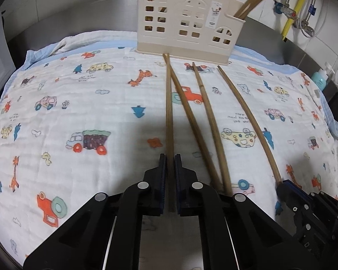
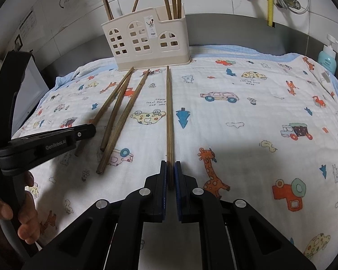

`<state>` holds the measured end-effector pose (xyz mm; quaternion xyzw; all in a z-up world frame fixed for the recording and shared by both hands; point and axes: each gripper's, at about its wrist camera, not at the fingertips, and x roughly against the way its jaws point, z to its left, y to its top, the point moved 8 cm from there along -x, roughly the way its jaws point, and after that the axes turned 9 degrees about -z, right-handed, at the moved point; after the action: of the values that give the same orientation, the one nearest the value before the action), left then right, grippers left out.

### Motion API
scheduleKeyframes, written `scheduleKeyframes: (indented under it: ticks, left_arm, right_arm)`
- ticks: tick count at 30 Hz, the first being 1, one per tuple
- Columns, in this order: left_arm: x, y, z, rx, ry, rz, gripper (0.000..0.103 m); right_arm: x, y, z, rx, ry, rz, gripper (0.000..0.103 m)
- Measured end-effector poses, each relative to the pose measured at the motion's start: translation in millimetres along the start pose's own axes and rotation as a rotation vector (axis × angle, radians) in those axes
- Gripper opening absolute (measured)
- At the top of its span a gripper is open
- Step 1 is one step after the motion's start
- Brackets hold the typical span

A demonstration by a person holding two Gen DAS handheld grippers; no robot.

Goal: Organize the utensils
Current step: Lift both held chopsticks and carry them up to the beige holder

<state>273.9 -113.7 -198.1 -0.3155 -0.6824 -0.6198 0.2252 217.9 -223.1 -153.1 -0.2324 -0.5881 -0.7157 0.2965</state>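
Both claws have picked a stick and are ready to lift. The left claw (image 1: 170, 180) is squeezed shut on one long brown wooden chopstick (image 1: 169, 112) that runs straight out ahead of it toward the cream plastic holder shaped like a little house with windows (image 1: 187, 29). The right claw (image 2: 170, 180) is pinched tight on another chopstick (image 2: 169, 112), the one farthest right, which also points ahead at the holder.

I think this is the grabbing step. Next, each claw needs to lift its stick off the white cloth printed with cars and giraffes (image 1: 78, 112), tip it upright, and drop it into the holder ahead.

I count four chopsticks lying on the cloth. Two are held. The other two lie loose between the claws, just right of the left claw. About six more stand in the holder already. There is one holder and there are two claws.
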Motion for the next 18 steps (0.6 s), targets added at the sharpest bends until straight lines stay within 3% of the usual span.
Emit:
scheduleKeyframes:
  ticks: [4,8,15,18]
  left_arm:
    - [8,4,8,0.001,-0.027,-0.01,0.006]
    - [33,19,14,-0.018,-0.061,-0.082,0.006]
    - [80,57,16,-0.052,-0.138,-0.236,0.006]
    - [91,68,18,-0.035,-0.191,-0.267,0.006]
  right_arm:
    - [6,6,0,0.016,-0.006,-0.019,0.007]
    - [23,24,2,0.037,-0.011,-0.071,0.007]
    - [60,82,14,0.103,0.004,-0.202,0.007]
    - [70,107,22,0.127,0.018,-0.237,0.007]
